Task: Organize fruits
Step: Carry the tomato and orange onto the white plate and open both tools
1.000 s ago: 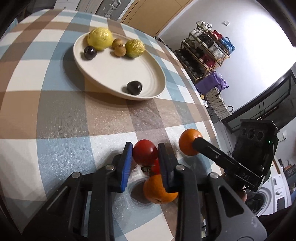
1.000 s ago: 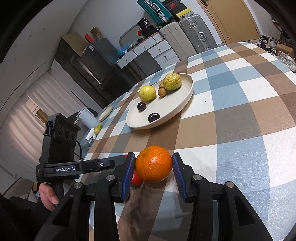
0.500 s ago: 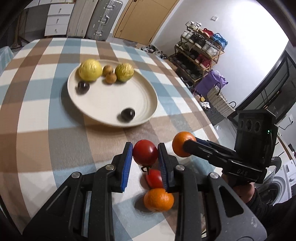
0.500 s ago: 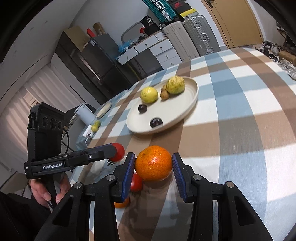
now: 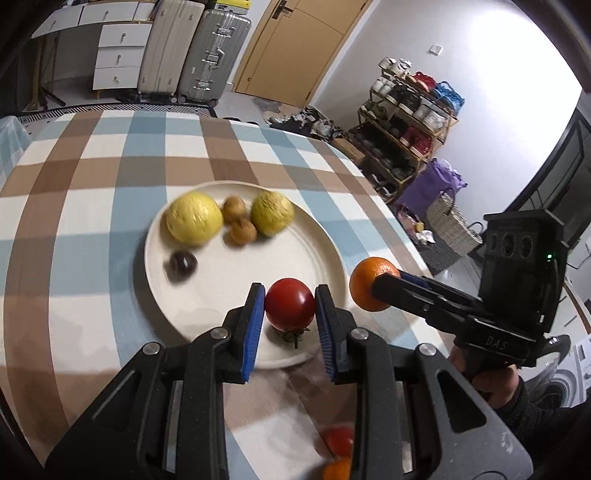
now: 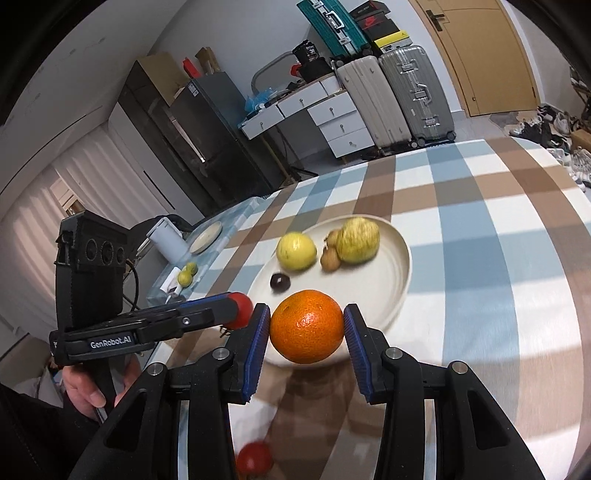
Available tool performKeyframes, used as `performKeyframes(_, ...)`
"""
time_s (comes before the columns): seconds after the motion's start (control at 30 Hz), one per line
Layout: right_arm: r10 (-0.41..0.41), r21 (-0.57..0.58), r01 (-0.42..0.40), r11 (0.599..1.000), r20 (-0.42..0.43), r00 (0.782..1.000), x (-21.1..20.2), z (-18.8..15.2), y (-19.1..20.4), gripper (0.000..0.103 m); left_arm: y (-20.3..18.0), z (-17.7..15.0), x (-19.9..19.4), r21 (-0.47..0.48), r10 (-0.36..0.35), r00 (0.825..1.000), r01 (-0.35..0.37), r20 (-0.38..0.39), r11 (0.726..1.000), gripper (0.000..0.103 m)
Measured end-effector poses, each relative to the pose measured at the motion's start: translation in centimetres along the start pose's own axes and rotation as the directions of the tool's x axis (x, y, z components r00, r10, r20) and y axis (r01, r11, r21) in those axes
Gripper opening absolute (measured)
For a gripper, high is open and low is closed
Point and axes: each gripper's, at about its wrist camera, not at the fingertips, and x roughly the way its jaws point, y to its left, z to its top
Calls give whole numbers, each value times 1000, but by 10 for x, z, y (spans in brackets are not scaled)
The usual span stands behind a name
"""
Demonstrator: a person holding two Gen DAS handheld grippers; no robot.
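Above the near rim of the plate (image 5: 332, 254), the left gripper (image 5: 290, 306) pinches a tomato (image 5: 289, 303) between its fingers while the right gripper (image 6: 306, 328) pinches an orange (image 6: 306, 325).

White walls (image 5: 491, 55) throughout, brightly lit on the shoe-rack side. A wooden door (image 5: 295, 48) stands shut. Beside it, 2 hard-shell suitcases (image 5: 192, 51) stand upright against a white drawer unit (image 5: 114, 55); a teal case (image 6: 328, 22) lies on top of the stack behind them. A dark refrigerator (image 6: 207, 140) stands next to a dark cabinet. White curtains (image 6: 55, 192) cover the far side. An open shoe rack (image 5: 406, 125) holds shoes and bags; a purple bag (image 5: 436, 184) and a woven basket (image 5: 450, 229) sit on the floor just beside it. The surface carries a checked blue, brown and white cloth (image 5: 92, 177).
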Motion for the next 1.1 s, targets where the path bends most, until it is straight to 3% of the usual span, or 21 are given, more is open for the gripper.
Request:
performKeyframes(0.3,-5,-38,3,999,-55,998,51,35,-7,42,21,26,31,8,73,997,-73,14,997,25)
performKeyframes(0.53,-7,-32,3,999,-103,995,86,46,-10,42,32,31,50,23,74,997,-74,-9,997,25)
performKeyframes(0.73,-38,-52,32,998,-124,992,100,48,-9,42,39,32,57,-9,40,999,-40,-15,999,25)
performKeyframes(1.1,-47,-29,44,999,-106,993,100,49,-9,46,36,32,53,-2,54,998,-54,12,999,25)
